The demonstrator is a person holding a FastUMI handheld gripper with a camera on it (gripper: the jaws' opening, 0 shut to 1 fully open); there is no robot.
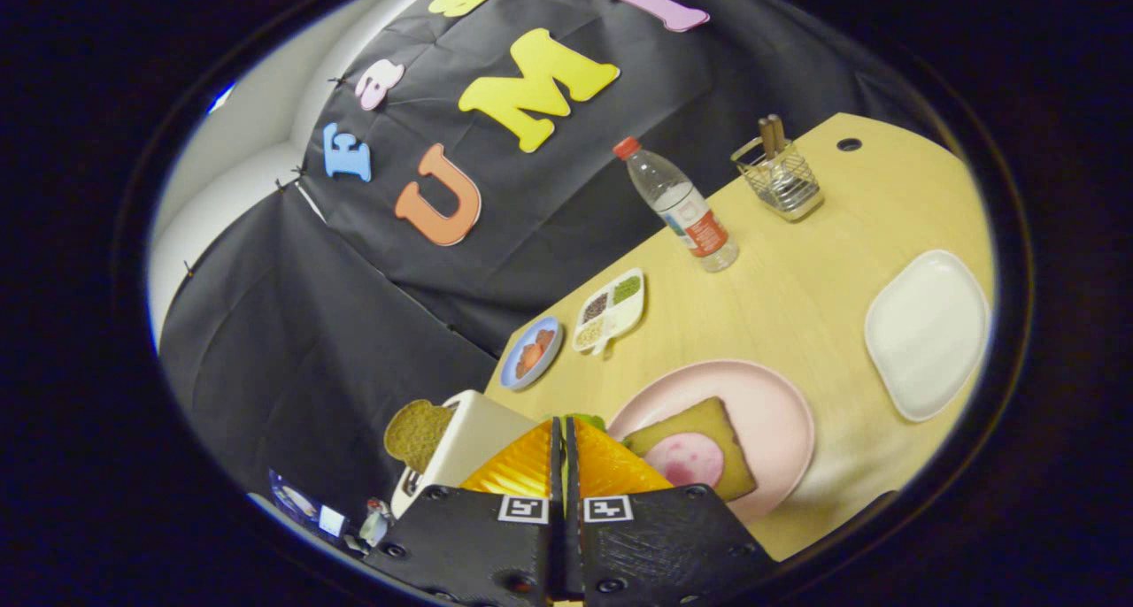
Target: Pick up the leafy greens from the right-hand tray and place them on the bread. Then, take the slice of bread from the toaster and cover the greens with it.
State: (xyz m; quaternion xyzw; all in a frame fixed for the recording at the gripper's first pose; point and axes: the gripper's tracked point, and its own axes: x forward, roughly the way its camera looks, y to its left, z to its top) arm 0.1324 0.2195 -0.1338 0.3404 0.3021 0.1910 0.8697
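The tongs (564, 448) have their two orange fingers (518, 470) pressed nearly together, with only a thin slit between them. A scrap of green, the greens (586, 420), peeks out at the fingertips and down the slit, so the tongs are clamped on the greens.

Just ahead of the fingertips and a little to the right lies a pink plate (770, 395) on the wooden table (797, 297). On the plate sits a slice of bread (708, 430) with a round pink slice of meat (683, 459) on top; part of the bread is hidden behind the right finger. The greens hang just beside the near corner of that bread, not yet lying on it.

To the left of the fingers, at the table's near edge, stands a cream toaster (469, 448) with a second slice (416, 432) sticking up out of its slot.

Beyond the plate, along the table's edge by the cloth wall, rest a small blue dish (531, 353) with orange-red pieces and, just beside it, a white divided tray (611, 311) of grains. Farther along stands a bottle (682, 204) with a red cap, and past it a wire holder (781, 178) with brown handles upright in it. A white tray (927, 333), bare on top, lies well apart from the pink plate toward the table's right side. A small round hole (849, 144) shows near the far corner.
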